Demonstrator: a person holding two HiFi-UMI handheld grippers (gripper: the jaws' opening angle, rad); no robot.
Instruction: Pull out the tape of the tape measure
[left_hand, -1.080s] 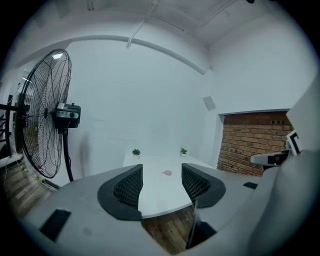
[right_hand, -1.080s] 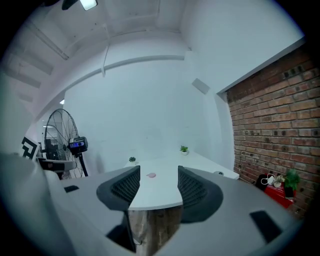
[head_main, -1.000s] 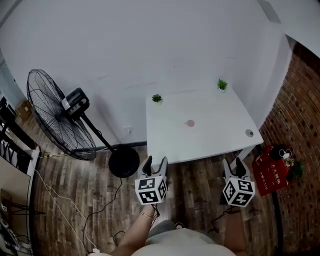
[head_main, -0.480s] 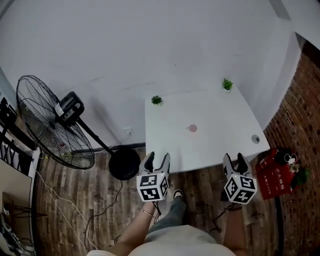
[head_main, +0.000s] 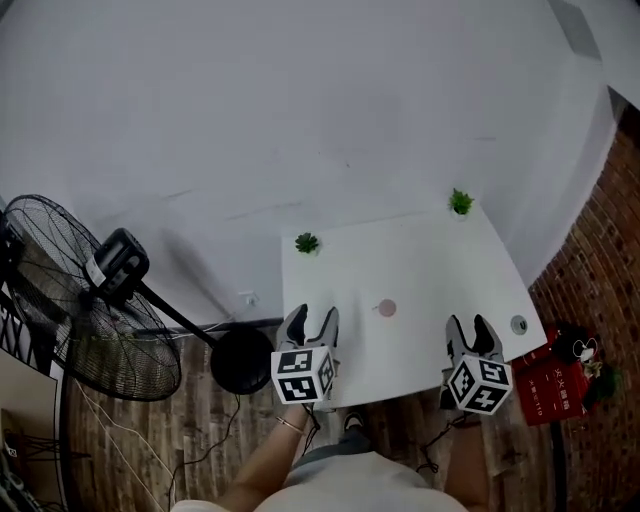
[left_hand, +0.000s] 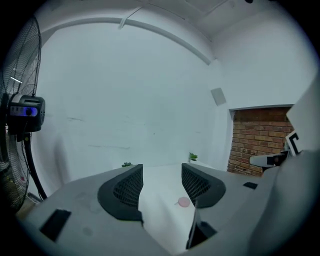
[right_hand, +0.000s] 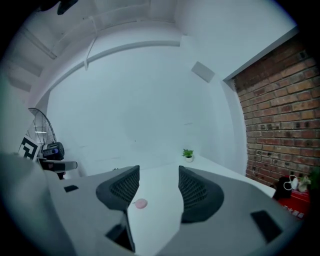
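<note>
A small round pink tape measure (head_main: 387, 308) lies near the middle of the white table (head_main: 430, 260). It also shows between the jaws in the left gripper view as a pink disc (left_hand: 184, 202), and in the right gripper view (right_hand: 141, 203). My left gripper (head_main: 310, 322) hovers at the table's near left edge, open and empty. My right gripper (head_main: 470, 331) is over the near right part of the table, open and empty too. Both are short of the tape measure.
Two small potted plants stand at the table's far edge, one left (head_main: 307, 243) and one right (head_main: 461, 203). A small round grey object (head_main: 518, 324) sits at the right edge. A standing fan (head_main: 90, 300) is on the left, a red box (head_main: 560, 378) on the floor right.
The view has advanced toward the table: both grippers now reach over its near edge, where a second ago they hung above the wooden floor in front of it.
</note>
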